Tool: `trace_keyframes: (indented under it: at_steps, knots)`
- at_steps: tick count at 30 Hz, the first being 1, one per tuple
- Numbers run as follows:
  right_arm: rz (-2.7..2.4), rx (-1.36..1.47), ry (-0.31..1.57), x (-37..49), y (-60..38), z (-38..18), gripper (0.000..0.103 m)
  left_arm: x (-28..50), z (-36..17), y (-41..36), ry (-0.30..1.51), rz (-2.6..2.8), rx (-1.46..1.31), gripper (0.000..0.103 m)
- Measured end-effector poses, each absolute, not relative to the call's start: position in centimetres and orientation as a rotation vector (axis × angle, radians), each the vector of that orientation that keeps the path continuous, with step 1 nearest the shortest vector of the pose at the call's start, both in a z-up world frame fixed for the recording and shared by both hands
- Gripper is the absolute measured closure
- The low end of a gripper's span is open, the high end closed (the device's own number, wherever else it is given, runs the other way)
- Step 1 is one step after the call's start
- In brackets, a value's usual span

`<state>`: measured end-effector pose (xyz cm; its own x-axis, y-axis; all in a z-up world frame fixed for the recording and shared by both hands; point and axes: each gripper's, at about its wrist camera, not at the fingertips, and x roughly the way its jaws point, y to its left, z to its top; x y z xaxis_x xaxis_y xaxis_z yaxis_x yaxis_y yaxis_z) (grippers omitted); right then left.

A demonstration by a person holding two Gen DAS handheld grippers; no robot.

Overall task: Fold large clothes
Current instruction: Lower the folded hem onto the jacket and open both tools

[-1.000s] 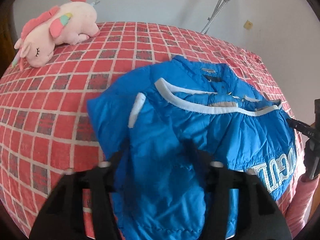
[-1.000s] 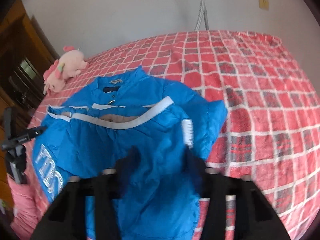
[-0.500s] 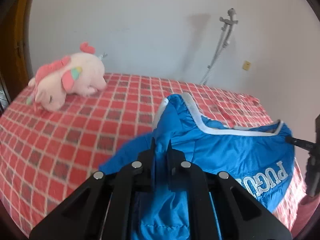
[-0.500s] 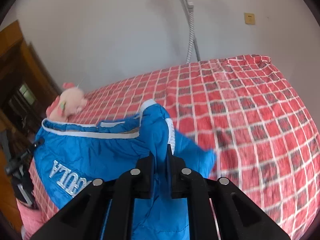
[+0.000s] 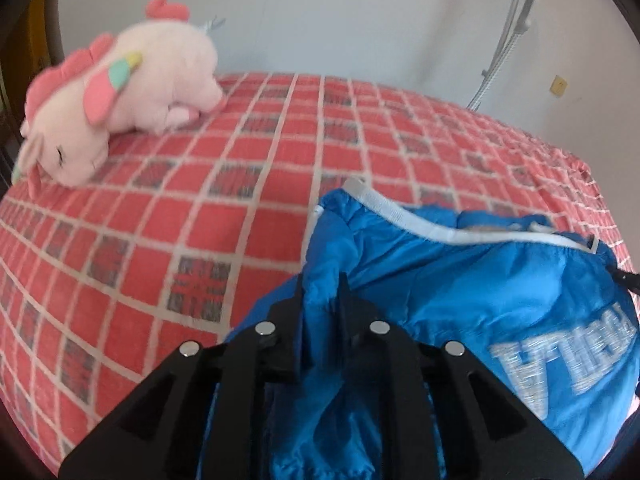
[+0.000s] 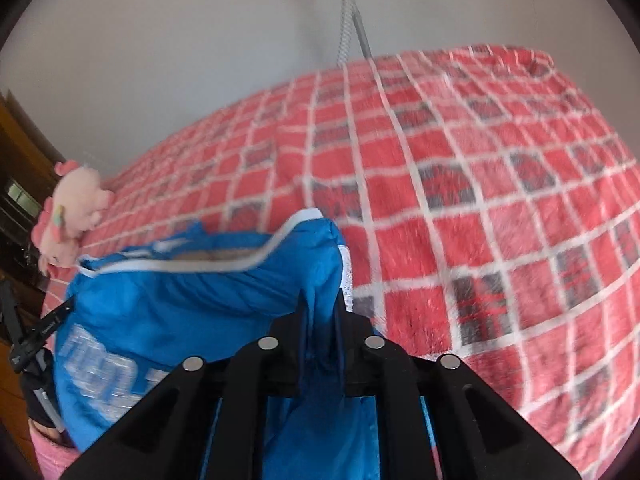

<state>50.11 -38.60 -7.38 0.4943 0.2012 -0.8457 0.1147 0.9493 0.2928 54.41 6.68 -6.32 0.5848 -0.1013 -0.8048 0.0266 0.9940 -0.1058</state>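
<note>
the bed [image 5: 256, 208], under a red checked cover, fills both views, and a pink plush unicorn [image 5: 120, 84] lies at its far left corner, well apart from the work. the blue jacket [image 5: 480, 288] is the task's thing: its lower part hangs lifted off the bed between the two claws, while its white-trimmed collar end seems to rest on the cover near the front edge, white lettering facing the left wrist camera. a second ago the jacket lay spread flat and both claws stood wide open over its hem; now the left claw [image 5: 320, 292] is clamped on a bunched fold of blue fabric, and the right claw [image 6: 320, 312] pinches the fabric just beside the white cuff [image 6: 345, 272] in the same way. half a second ago the hem rode higher with more wall in view; now both cameras tip back toward the bed, which suggests the raised half is being carried forward over the collar half. that would make this the first lengthwise fold in progress, with laying down and smoothing not yet done. the padded, slippery fabric looks likely to slide or puff open once released.
</note>
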Motion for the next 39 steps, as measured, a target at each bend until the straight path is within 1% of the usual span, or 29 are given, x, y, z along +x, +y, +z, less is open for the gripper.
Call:
trace_keyframes:
  at_steps: [3, 5, 7, 8, 10, 11, 12, 15, 17, 21, 26, 31, 34, 39]
  knots:
    - [0.042, 0.346, 1.049, 50.0, -38.6, -8.7, 0.084, 54.5, -7.0, 6.9, 0.951, -0.074, -0.110, 0.086]
    - [0.030, 0.335, 1.044, 49.9, -38.5, -8.4, 0.082, 54.5, -6.9, 6.9, 0.957, -0.062, -0.105, 0.085]
    - [0.008, 0.311, 1.035, 49.2, -38.4, -7.3, 0.071, 54.0, -6.3, 6.8, 0.958, -0.043, -0.087, 0.082]
    - [-0.001, 0.310, 1.011, 48.3, -38.5, -6.3, 0.071, 53.6, -5.8, 6.9, 0.953, -0.024, -0.078, 0.079]
    - [0.001, 0.309, 0.959, 46.7, -38.6, -4.5, 0.071, 51.7, -3.7, 7.0, 0.892, -0.003, -0.069, 0.079]
    - [0.002, 0.301, 0.935, 45.7, -38.5, -3.5, 0.071, 50.9, -2.9, 6.8, 0.866, 0.004, -0.061, 0.073]
    - [0.009, 0.290, 0.913, 44.4, -38.0, -2.4, 0.071, 49.4, -1.7, 6.5, 0.826, 0.016, -0.045, 0.070]
    - [0.017, 0.244, 0.900, 41.4, -36.0, -0.6, 0.071, 45.5, 0.2, 4.6, 0.756, -0.016, -0.009, 0.070]
    - [0.027, 0.223, 0.891, 39.6, -34.5, -0.1, 0.071, 43.4, 0.5, 2.8, 0.744, -0.049, 0.012, 0.070]
    - [0.064, 0.182, 0.927, 37.4, -30.7, -0.4, 0.071, 40.3, -0.9, -0.6, 0.804, -0.122, 0.042, 0.070]
    - [0.086, 0.117, 0.945, 35.8, -27.3, -1.7, 0.071, 38.9, -3.5, -2.4, 0.841, -0.113, 0.092, 0.070]
    - [0.066, 0.060, 0.995, 36.4, -26.3, -5.8, 0.073, 39.3, -6.3, -1.1, 0.870, -0.158, 0.054, 0.069]
    - [0.067, 0.059, 0.979, 36.8, -26.3, -7.2, 0.073, 39.5, -6.9, -1.2, 0.868, -0.157, 0.078, 0.069]
    - [0.071, 0.100, 0.974, 36.0, -26.7, -6.1, 0.072, 38.7, -6.1, -1.4, 0.870, -0.129, 0.067, 0.071]
